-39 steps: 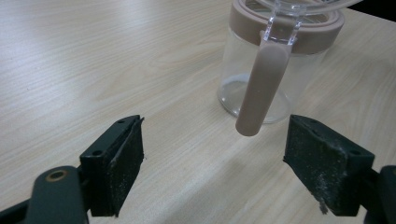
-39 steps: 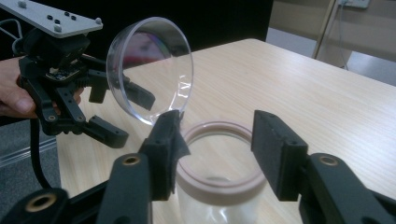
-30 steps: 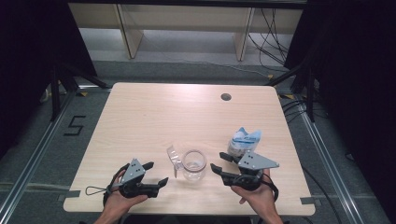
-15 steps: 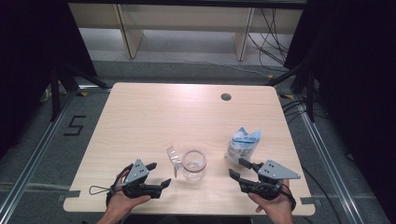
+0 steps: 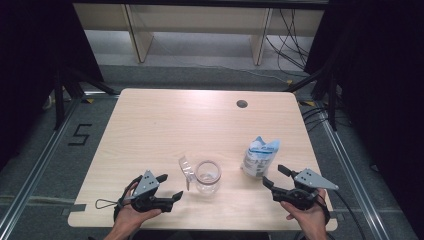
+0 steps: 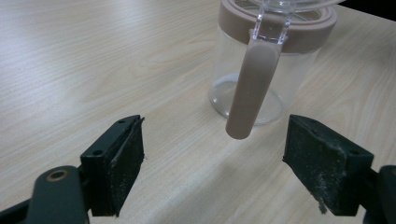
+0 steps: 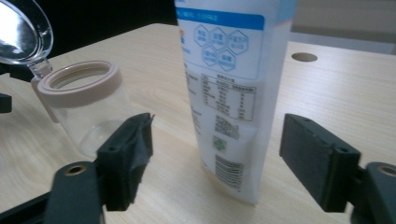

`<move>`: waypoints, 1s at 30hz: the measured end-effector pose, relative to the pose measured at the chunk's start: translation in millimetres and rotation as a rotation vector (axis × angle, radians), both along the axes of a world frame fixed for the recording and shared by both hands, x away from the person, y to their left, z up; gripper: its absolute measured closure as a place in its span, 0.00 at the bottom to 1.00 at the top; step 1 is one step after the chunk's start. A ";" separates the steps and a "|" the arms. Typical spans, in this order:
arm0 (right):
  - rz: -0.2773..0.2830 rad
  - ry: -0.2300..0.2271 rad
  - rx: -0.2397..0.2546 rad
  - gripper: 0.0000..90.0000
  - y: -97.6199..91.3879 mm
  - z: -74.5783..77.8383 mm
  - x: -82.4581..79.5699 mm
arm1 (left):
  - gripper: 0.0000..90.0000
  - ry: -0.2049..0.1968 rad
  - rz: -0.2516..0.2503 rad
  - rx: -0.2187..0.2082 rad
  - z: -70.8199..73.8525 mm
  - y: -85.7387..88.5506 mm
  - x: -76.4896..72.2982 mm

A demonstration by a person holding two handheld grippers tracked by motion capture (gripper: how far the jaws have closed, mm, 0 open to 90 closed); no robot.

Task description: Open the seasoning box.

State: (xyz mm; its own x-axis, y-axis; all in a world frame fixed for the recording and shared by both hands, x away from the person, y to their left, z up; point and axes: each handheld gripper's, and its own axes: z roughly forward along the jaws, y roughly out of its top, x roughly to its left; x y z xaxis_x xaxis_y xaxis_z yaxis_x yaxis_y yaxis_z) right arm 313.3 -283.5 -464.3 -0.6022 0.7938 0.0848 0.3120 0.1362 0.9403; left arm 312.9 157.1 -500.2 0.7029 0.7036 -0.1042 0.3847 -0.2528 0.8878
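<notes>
A clear jar (image 5: 207, 176) with a tan rim stands near the table's front edge, its clear flip lid (image 5: 186, 167) hanging open to the left. A white and blue pouch (image 5: 260, 156) stands upright to its right. My left gripper (image 5: 171, 185) is open, pointing at the jar (image 6: 261, 70) from the left, and the tan clasp strap (image 6: 250, 88) hangs just ahead of its jaws (image 6: 233, 168). My right gripper (image 5: 273, 175) is open at the pouch's front right. Its jaws (image 7: 217, 168) have just been opening; the pouch (image 7: 229, 93) stands ahead, untouched by the pads.
The wooden table (image 5: 165, 125) has a round cable hole (image 5: 242, 104) at its back right. In the right gripper view the jar (image 7: 88, 107) and its lid (image 7: 21, 32) stand left of the pouch. Metal rails and cables run along the floor beside the table.
My right gripper has moved right and back toward the front edge, away from the pouch, and its jaws stand wider. The left gripper, jar and pouch have stayed put.
</notes>
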 end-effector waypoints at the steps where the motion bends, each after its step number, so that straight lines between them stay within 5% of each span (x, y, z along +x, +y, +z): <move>1: 0.007 -0.013 -0.010 0.28 -2.3 -1.4 3.3 | 0.22 -0.008 -0.007 0.010 0.2 0.3 0.6; 10: -0.001 -0.001 0.031 0.22 -5.6 -8.1 17.9 | 0.23 -0.006 -0.003 0.012 0.6 -2.5 0.9; 13: -0.007 0.026 0.022 0.23 -5.3 -8.3 17.8 | 0.24 -0.002 -0.004 0.010 1.0 -5.1 2.5; 27: 0.000 0.000 -0.021 0.26 -4.6 -10.1 24.0 | 0.25 -0.005 -0.034 0.032 0.7 -18.5 8.8; 30: 0.002 0.028 -0.004 0.25 -2.1 -11.0 24.1 | 0.25 -0.007 -0.033 0.038 0.8 -19.0 8.6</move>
